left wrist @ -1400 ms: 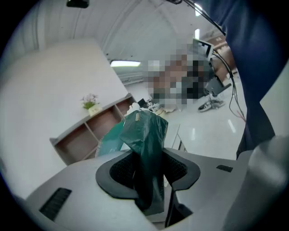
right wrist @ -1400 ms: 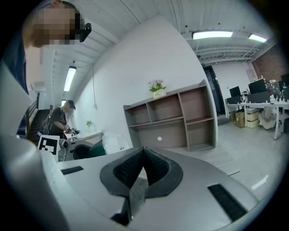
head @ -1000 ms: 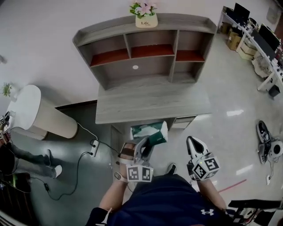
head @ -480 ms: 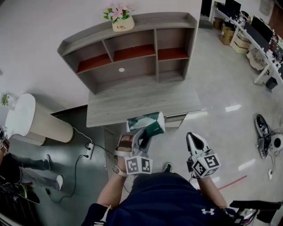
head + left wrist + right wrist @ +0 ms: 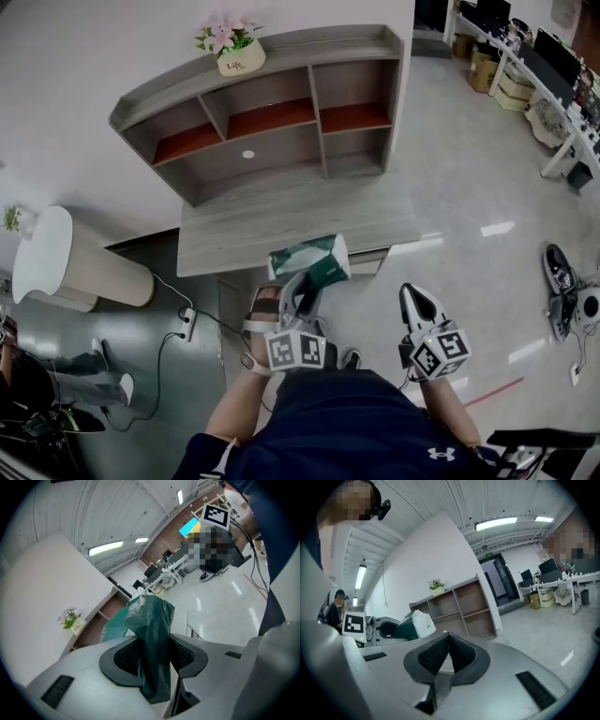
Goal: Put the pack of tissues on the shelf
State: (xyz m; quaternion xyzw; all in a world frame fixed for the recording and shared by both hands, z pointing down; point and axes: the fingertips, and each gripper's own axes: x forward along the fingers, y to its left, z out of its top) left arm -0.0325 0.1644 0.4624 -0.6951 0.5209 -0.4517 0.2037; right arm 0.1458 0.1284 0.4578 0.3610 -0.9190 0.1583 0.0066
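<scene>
The green and white pack of tissues [image 5: 309, 261] hangs in front of the desk edge, and my left gripper [image 5: 302, 291] is shut on its green wrapper. In the left gripper view the wrapper [image 5: 152, 639] is pinched between the two dark pads. My right gripper [image 5: 412, 298] is level with it to the right, shut and holding nothing, its pads meeting at the tip [image 5: 447, 641]. The grey shelf unit [image 5: 272, 112] with red-lined compartments stands on the desk top [image 5: 291, 216] ahead. From the right gripper view I see the pack [image 5: 415, 624] and the shelf [image 5: 459, 606].
A flower pot [image 5: 234, 58] sits on top of the shelf unit. A white round cabinet [image 5: 56, 253] stands at the left, with a power strip and cable [image 5: 187, 323] on the floor. Shoes [image 5: 560, 298] lie at the right; office desks [image 5: 553, 75] stand beyond.
The desk and shelf have slid left and slightly nearer in the head view as both grippers travelled forward. The pack stays clamped in the left gripper.
</scene>
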